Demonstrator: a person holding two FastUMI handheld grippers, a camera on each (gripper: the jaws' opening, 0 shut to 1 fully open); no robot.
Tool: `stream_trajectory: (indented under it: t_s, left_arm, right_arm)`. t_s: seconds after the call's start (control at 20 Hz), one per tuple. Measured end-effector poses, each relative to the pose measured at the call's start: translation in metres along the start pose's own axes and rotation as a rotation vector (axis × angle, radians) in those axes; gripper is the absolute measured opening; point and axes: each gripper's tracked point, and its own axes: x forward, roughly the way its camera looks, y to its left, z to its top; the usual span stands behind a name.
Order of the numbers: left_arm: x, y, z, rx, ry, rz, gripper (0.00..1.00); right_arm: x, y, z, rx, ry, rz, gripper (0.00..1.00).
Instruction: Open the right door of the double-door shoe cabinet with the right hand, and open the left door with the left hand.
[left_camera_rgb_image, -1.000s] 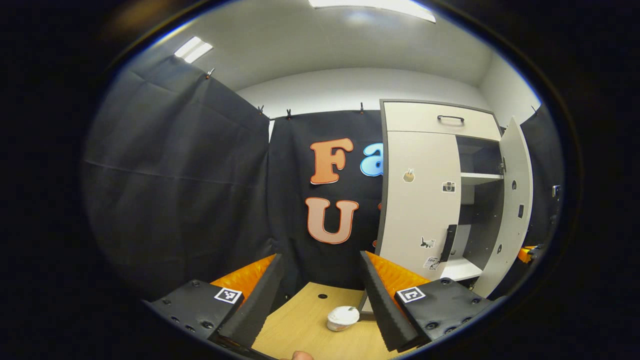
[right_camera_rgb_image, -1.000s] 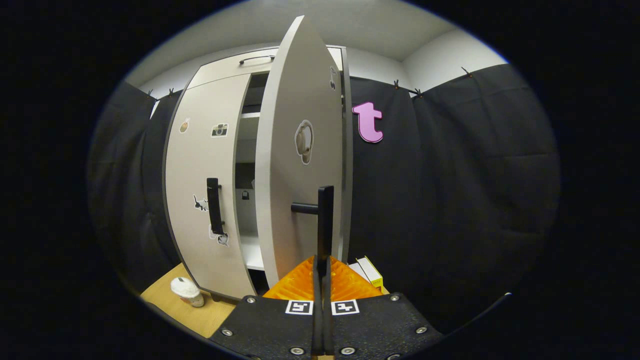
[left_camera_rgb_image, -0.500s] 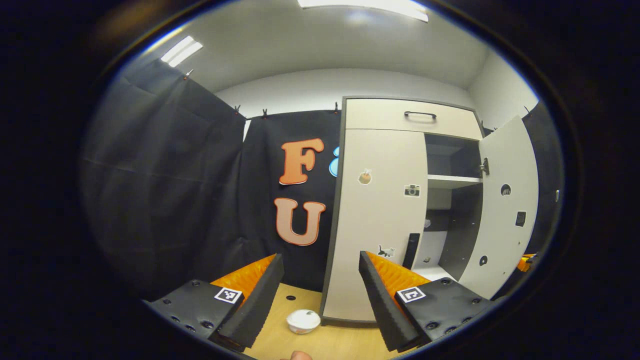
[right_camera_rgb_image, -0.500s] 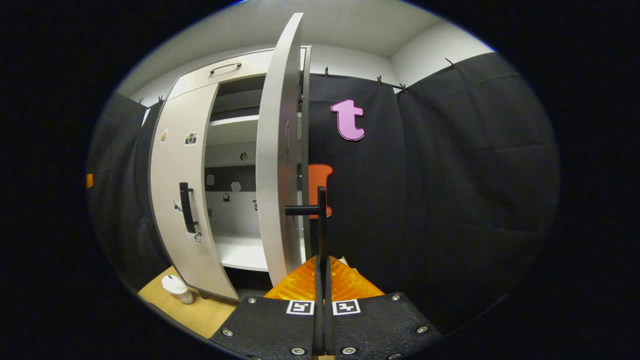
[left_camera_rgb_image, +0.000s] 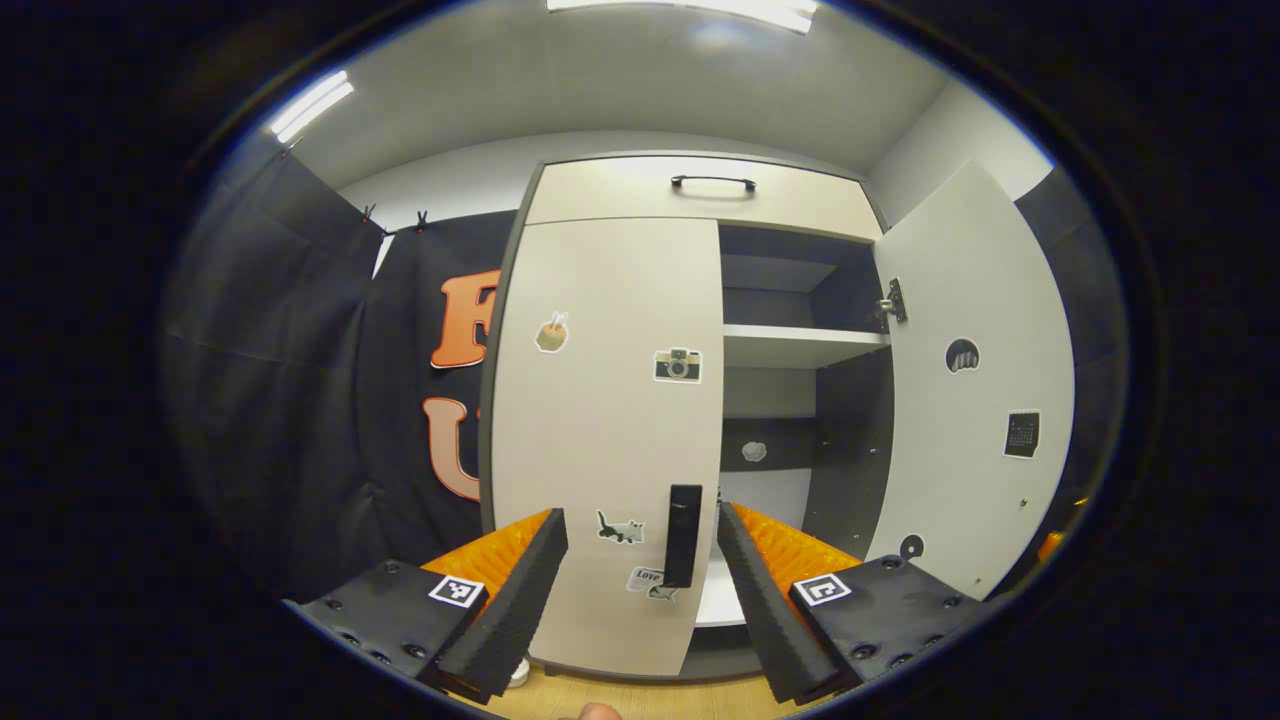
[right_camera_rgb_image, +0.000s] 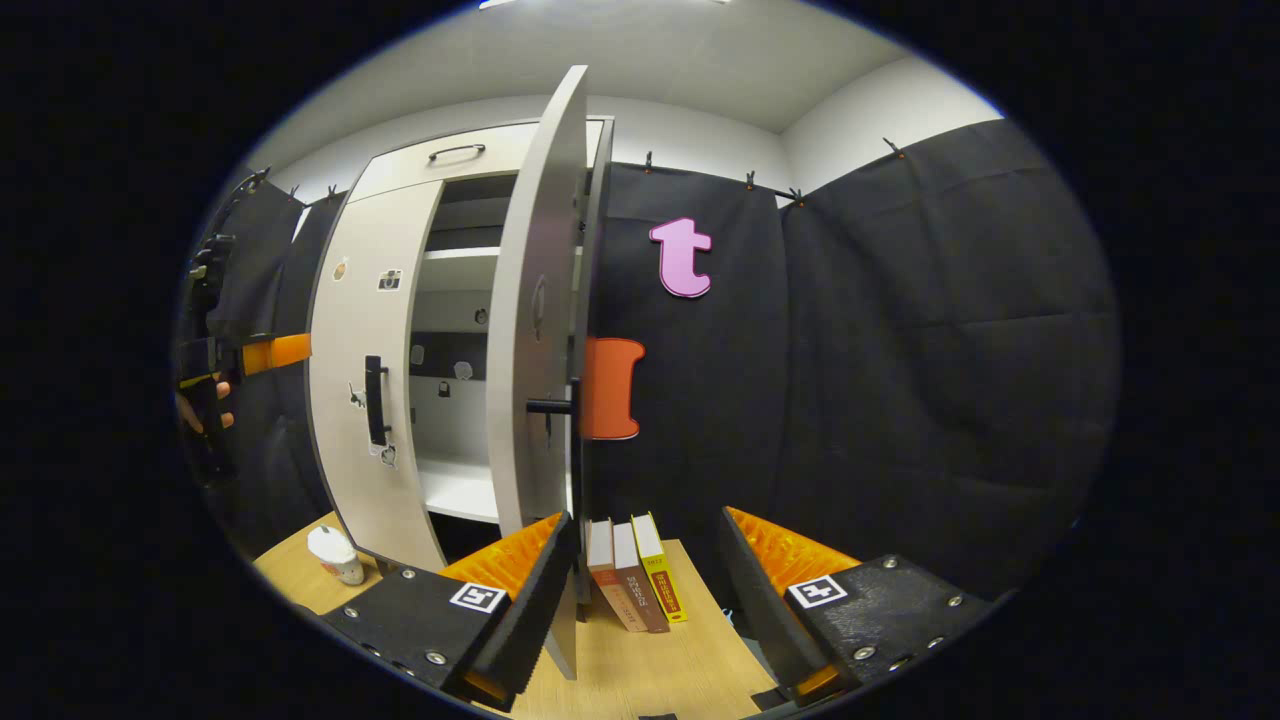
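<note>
i see my left hand-held gripper (left_camera_rgb_image: 642, 530) spread wide, holding nothing. it points at the shoe cabinet (left_camera_rgb_image: 700, 190), and the black handle (left_camera_rgb_image: 683, 534) of the left door (left_camera_rgb_image: 600, 400) sits in the gap between its two fingers, a bit farther off. i cannot tell if a finger touches the handle. the left door is shut flat. it has little stickers on it: a camera (left_camera_rgb_image: 677, 365) up high and a cat (left_camera_rgb_image: 620, 527) low down beside the handle.

the right door (left_camera_rgb_image: 975, 400) is swung wide open. inside the cabinet i see a white shelf (left_camera_rgb_image: 800, 345) and a dark back wall.

my right hand-held gripper (right_camera_rgb_image: 642, 535) is spread wide too, and it holds nothing. the right door (right_camera_rgb_image: 535, 330) stands edge-on in front of it, with its black handle (right_camera_rgb_image: 550, 406) sticking out above the fingers and apart from them. three books (right_camera_rgb_image: 635, 570) stand upright on the wooden surface (right_camera_rgb_image: 650, 670), just beside the bottom of the open door and between my two fingers in the right gripper view. a white cup (right_camera_rgb_image: 335, 555) sits on the surface near the left door's bottom corner.

far off at the left edge of the right gripper view i see the other gripper and a person's hand (right_camera_rgb_image: 205, 400) holding it, near the left door
</note>
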Motion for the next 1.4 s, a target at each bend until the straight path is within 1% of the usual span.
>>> stream_trajectory:
  t_s: [0.05, 0.1, 0.25, 0.3, 0.35, 0.55, 0.9, 1.2, 1.25, 1.3, 1.35, 1.4]
  left_arm:
    - [0.012, -0.007, -0.008, 0.003, 0.009, -0.009, 0.95]
    - [0.023, -0.013, -0.014, 0.01, 0.018, -0.018, 0.96]
    - [0.053, -0.025, -0.031, 0.026, 0.036, -0.024, 0.97]
    - [0.061, -0.027, -0.037, 0.028, 0.045, -0.017, 0.95]
    - [0.07, -0.029, -0.042, 0.024, 0.053, -0.014, 0.97]
    - [0.092, -0.025, -0.055, 0.041, 0.067, 0.007, 0.96]
    - [0.113, -0.01, -0.077, 0.062, 0.109, 0.053, 0.97]
    - [0.123, -0.009, -0.093, 0.068, 0.14, 0.054, 0.96]
    - [0.122, -0.009, -0.095, 0.071, 0.142, 0.049, 0.93]
    - [0.124, -0.009, -0.096, 0.073, 0.14, 0.05, 0.93]
    - [0.125, -0.008, -0.099, 0.073, 0.143, 0.054, 0.85]
    - [0.125, -0.007, -0.102, 0.069, 0.151, 0.051, 0.82]
  right_arm:
    - [-0.001, -0.005, -0.001, 0.014, -0.001, -0.006, 0.91]
    - [-0.003, -0.011, -0.002, 0.023, 0.001, -0.017, 0.93]
    - [-0.01, -0.035, -0.004, 0.023, 0.002, -0.065, 0.93]
    - [-0.012, -0.041, -0.004, 0.028, 0.003, -0.076, 0.93]
    - [-0.015, -0.046, -0.005, 0.036, 0.003, -0.082, 0.93]
    - [-0.023, -0.066, -0.005, 0.053, -0.004, -0.122, 0.93]
    - [-0.033, -0.075, -0.015, 0.07, 0.014, -0.135, 0.93]
    - [-0.041, -0.076, -0.018, 0.068, 0.023, -0.141, 0.93]
    - [-0.042, -0.076, -0.018, 0.07, 0.025, -0.142, 0.93]
    - [-0.044, -0.076, -0.019, 0.072, 0.028, -0.141, 0.93]
    - [-0.045, -0.076, -0.02, 0.073, 0.03, -0.142, 0.93]
    - [-0.045, -0.075, -0.02, 0.073, 0.032, -0.142, 0.93]
